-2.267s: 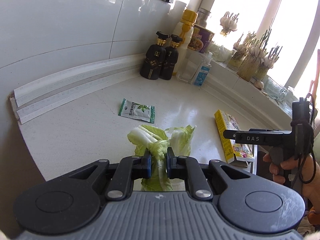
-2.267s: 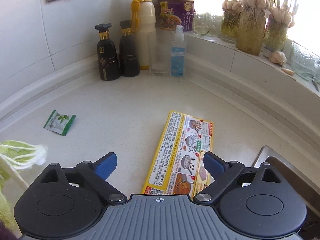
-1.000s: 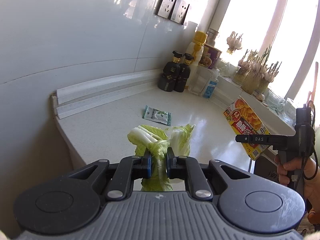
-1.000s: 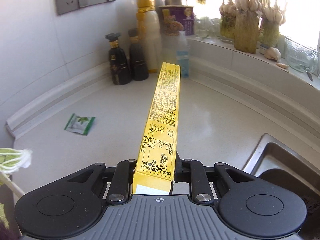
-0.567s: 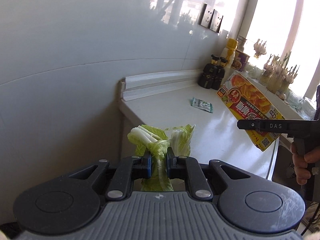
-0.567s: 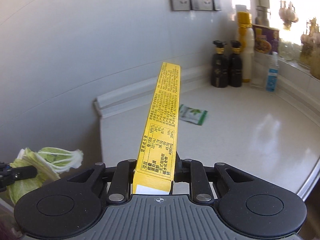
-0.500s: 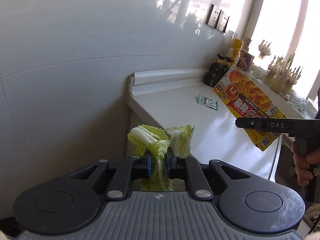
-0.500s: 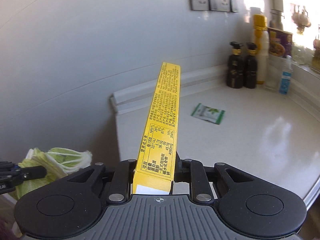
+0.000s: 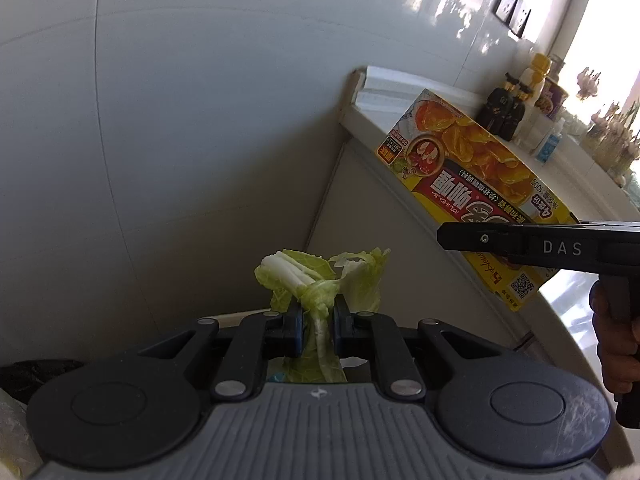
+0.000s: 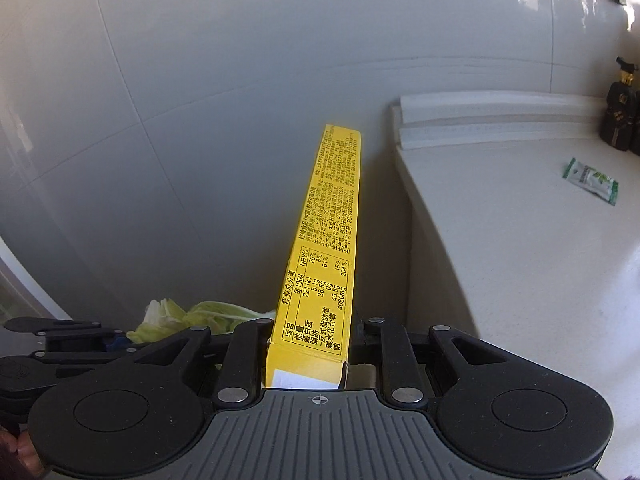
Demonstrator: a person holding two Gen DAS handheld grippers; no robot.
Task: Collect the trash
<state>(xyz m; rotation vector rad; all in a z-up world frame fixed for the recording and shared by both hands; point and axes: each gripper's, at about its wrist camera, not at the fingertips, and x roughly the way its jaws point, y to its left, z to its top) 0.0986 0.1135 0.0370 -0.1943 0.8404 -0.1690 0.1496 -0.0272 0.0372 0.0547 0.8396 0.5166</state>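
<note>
While the cabbage (image 9: pixel 320 280) sits clenched between the left fingers (image 9: pixel 295 330) and the box (image 10: pixel 324 264) between the right fingers (image 10: pixel 264 334), off the tabletop (image 10: pixel 520 248), limp leaves may tear free, or the long box may pivot and slip.

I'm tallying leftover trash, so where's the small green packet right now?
In the right wrist view, the green packet lies flat on the white countertop at far right, near the dark bottles.

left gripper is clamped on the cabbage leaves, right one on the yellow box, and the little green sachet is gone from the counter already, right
Not quite. The green sachet is not gone: it lies on the white counter, as the right wrist view shows. The rest holds: the left gripper clamps the cabbage leaves and the right gripper the yellow box.
</note>
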